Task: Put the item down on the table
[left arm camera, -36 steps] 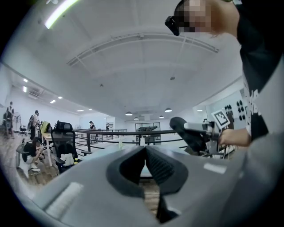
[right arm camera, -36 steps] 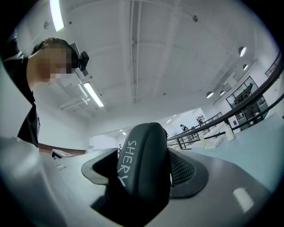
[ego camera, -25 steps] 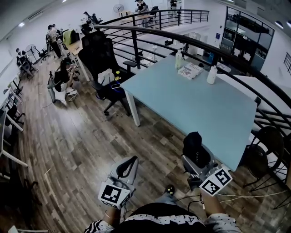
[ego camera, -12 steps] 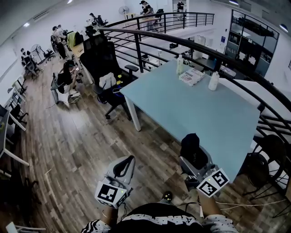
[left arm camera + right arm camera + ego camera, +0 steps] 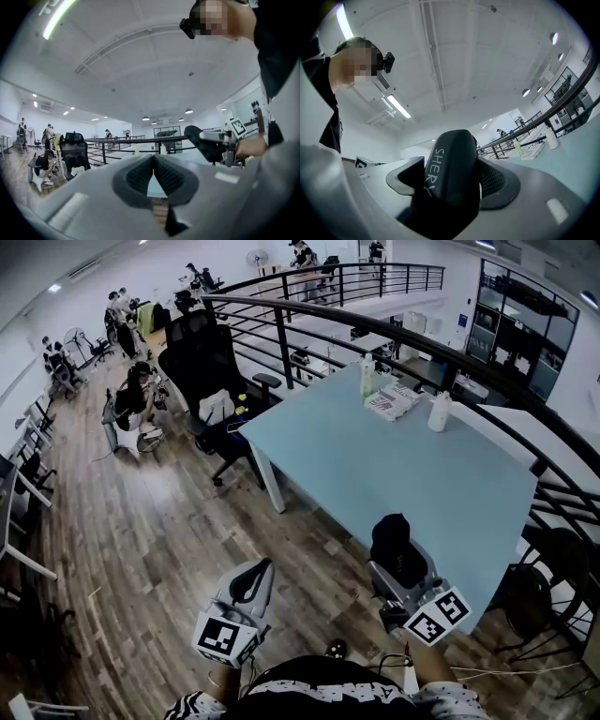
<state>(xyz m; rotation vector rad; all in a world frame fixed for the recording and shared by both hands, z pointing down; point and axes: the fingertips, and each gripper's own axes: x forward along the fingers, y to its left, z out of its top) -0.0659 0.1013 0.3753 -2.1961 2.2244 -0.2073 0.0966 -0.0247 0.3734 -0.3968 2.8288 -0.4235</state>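
The left gripper is held low before the person's body, tilted upward, its jaws pressed together with nothing between them. The right gripper is level with it and well apart, also tilted upward, its jaws clamped on either side of a black case that stands up past their tips. The right hand grips its handle.

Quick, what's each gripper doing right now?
Left gripper: closed, empty.
Right gripper: closed on the black item.
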